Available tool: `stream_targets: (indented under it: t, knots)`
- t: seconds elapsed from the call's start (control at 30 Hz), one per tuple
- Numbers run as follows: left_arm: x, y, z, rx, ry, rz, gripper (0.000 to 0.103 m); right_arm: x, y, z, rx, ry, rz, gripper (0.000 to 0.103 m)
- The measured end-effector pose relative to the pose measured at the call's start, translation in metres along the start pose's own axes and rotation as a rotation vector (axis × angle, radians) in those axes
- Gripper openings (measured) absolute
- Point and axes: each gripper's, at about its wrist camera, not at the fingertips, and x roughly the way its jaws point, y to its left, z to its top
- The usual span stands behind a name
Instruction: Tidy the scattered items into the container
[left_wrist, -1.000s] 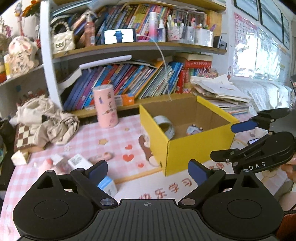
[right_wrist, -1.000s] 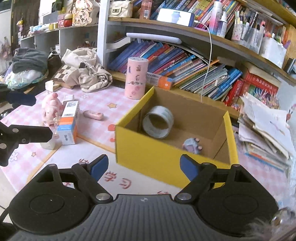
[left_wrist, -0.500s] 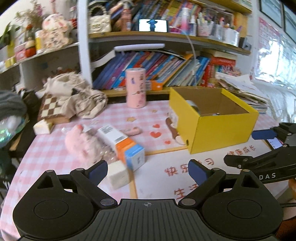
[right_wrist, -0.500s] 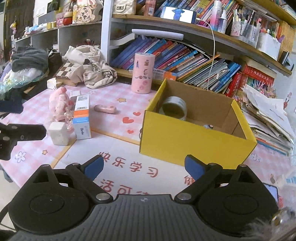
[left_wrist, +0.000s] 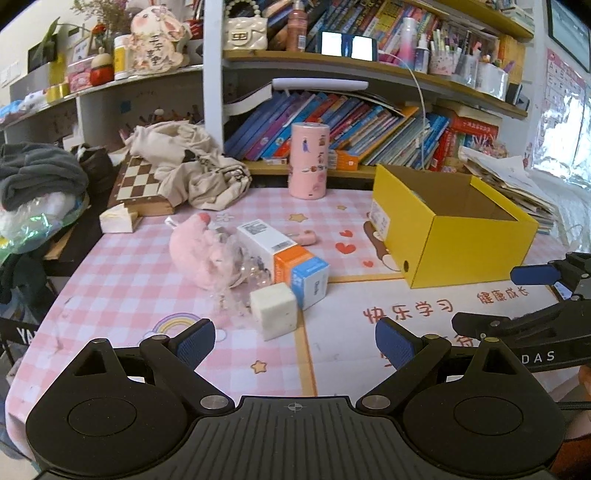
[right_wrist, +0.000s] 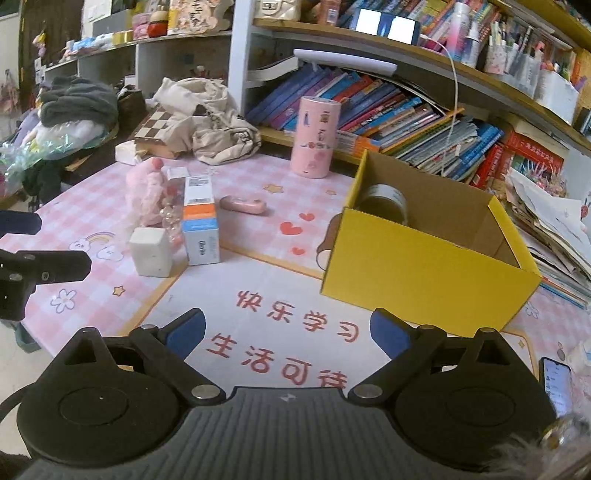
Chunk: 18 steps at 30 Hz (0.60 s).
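The yellow box (right_wrist: 424, 266) holds a tape roll (right_wrist: 386, 201); both my tongs gape empty, so next I reach the white cube (left_wrist: 274, 309) mid-desk.

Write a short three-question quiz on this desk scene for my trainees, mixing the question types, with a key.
1. True or false: the roll of tape lies inside the yellow box.
2. What touches the white cube? A) the tall carton B) the pink can C) nothing visible
3. Fill in: the right claw is ____ and holds nothing.

Key: 1 true; 2 C; 3 open.
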Motion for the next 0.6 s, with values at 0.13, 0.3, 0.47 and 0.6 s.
stream_targets:
  t: [0.13,0.3,0.47,0.6]
  knots:
    - [-0.001,0.007,-0.002,-0.013,-0.002,0.007,0.095,0.003,0.006,0.001,-0.003,0.01,0.011,0.098]
    - [-0.002,0.014,-0.006,-0.033,-0.01,0.017,0.095,0.007,0.013,0.002,-0.002,0.021,0.027,0.098]
    - [-0.001,0.019,-0.01,-0.048,-0.002,0.022,0.095,0.013,0.017,0.003,0.004,0.04,0.052,0.098]
    - [0.0,0.022,-0.011,-0.05,0.01,0.02,0.095,0.016,0.019,0.003,0.003,0.051,0.066,0.098]
